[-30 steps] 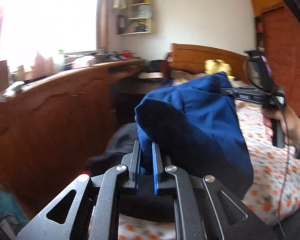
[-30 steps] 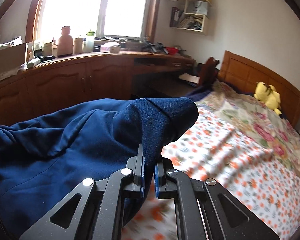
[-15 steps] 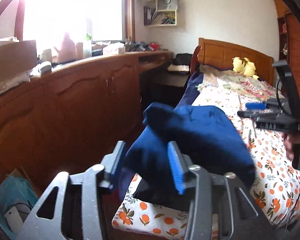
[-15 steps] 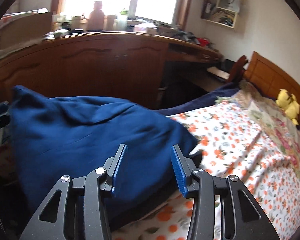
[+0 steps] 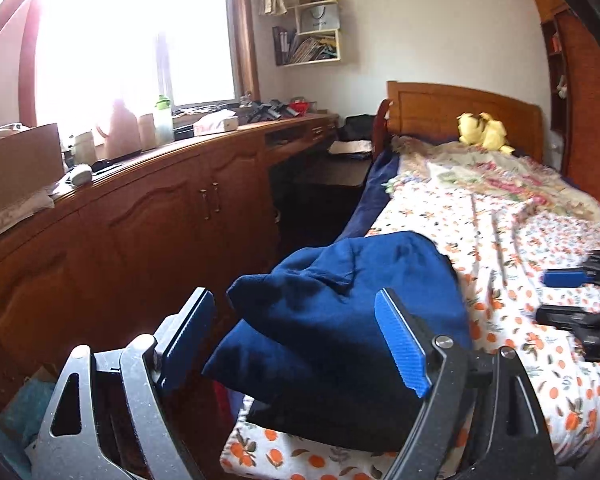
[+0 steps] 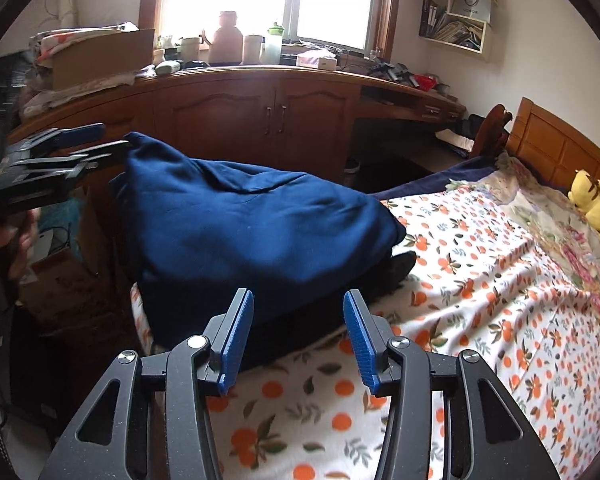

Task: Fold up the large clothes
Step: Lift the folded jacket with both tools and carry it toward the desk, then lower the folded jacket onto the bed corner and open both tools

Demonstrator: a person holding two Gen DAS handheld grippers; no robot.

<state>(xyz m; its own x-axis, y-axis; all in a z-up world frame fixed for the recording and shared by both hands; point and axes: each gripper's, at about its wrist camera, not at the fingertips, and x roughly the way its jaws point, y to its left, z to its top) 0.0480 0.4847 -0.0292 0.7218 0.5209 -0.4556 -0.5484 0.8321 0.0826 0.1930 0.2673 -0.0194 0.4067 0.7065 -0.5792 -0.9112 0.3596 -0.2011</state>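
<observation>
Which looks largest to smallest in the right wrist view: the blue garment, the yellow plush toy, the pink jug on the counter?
1. blue garment, clearly largest, though nearest the camera.
2 and 3. yellow plush toy and pink jug look alike in size; no ranking.

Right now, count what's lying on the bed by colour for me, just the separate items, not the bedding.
Blue: 1, the dark blue fabric garment heaped at the bed's near corner
Yellow: 1, the yellow plush toy by the wooden headboard
Total: 2

The garment lies on the bed's near corner, ahead of me; cabinets stand left, and a toy by the headboard.
</observation>
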